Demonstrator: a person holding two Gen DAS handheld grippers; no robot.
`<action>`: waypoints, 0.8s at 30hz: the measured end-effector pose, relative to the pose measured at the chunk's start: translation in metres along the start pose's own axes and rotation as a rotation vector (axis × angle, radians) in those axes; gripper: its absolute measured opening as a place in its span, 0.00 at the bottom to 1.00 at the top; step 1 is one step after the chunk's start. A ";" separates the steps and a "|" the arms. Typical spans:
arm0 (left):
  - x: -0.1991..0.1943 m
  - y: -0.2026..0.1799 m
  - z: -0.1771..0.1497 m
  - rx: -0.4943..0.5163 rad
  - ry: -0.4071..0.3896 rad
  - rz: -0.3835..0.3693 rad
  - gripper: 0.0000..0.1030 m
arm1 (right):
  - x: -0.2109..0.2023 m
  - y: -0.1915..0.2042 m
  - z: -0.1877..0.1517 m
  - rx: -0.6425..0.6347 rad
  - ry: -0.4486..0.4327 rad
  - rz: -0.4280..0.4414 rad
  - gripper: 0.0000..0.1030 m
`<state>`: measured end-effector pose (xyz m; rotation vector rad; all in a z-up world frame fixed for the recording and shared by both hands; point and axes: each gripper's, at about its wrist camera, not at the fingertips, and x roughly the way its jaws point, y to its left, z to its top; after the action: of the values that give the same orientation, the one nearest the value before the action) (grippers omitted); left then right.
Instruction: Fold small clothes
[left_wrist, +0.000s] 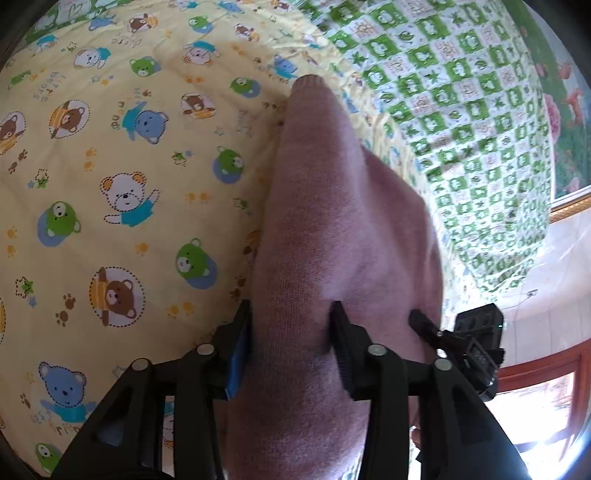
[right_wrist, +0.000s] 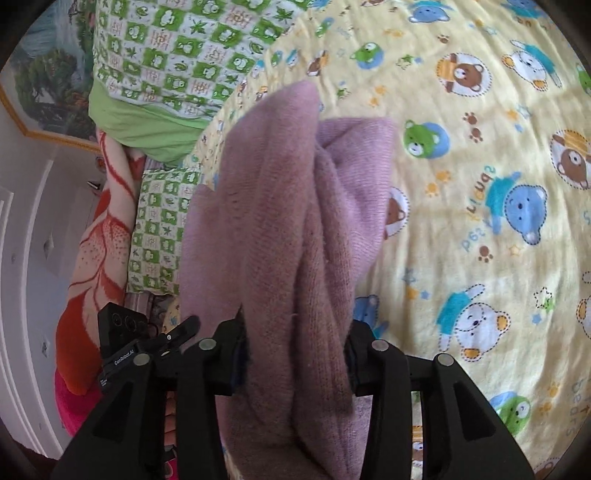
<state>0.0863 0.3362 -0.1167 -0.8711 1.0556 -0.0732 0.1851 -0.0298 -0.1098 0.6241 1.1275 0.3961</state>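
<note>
Garment (left_wrist: 332, 221) sat between my left gripper's (left_wrist: 291, 332) fingers and my right gripper's (right_wrist: 295, 332), draped forward over the sheet (left_wrist: 110, 166); quilt (right_wrist: 177, 55) lay behind it.

One pink knit garment (left_wrist: 332, 229), two tongs (left_wrist: 291, 332) (right_wrist: 293, 343), one bear-print sheet (left_wrist: 110, 184).

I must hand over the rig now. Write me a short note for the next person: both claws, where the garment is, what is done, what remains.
Left claw: the pink knit garment lies bunched between its jaws; the fingers sit against the cloth on both sides.
Right claw: another bunch of the same pink garment sits between its jaws, in several thick folds.
Whether either grip is still firm, the views do not tell.
Garment: hangs forward from both claws, over the yellow bear-print sheet. A green checked quilt lies at the bed's far side.
Done: garment picked up at two places.
Left: lay it flat on the sheet, then fold it. No neat fold shows yet.
</note>
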 end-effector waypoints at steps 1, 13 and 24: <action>0.000 0.000 0.000 -0.005 0.002 0.007 0.46 | 0.002 0.002 0.001 -0.003 -0.002 -0.012 0.48; -0.040 0.001 -0.016 0.013 -0.027 0.021 0.43 | -0.042 0.019 -0.015 0.003 -0.094 -0.061 0.52; -0.060 0.002 -0.060 0.071 0.023 0.031 0.45 | -0.085 0.026 -0.078 0.013 -0.158 -0.135 0.54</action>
<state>0.0071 0.3287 -0.0871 -0.7914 1.0820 -0.0941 0.0808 -0.0397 -0.0554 0.5773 1.0154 0.2199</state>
